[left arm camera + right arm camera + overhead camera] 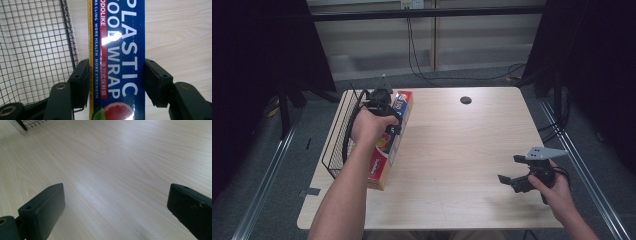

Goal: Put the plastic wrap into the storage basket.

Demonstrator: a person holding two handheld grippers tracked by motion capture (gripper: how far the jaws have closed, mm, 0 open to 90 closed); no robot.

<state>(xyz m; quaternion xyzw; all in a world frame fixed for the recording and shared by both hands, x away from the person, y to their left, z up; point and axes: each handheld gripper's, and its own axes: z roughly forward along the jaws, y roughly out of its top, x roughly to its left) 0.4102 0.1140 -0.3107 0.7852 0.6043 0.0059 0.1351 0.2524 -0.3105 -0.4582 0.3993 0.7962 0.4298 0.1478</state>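
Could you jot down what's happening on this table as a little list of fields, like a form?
setting: light wooden table
left tongs: shut on the plastic wrap box
box position: lying flat beside the wire basket
basket contents: nothing seen inside
right tongs: open, nothing between them, at the table's near right
other item: small dark disc near the far edge

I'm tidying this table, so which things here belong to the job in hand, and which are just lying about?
In use:
- plastic wrap box, clamped by the left gripper
- wire basket right beside it

Lying about:
- black round cap at the table's far edge
- right gripper, open over bare table
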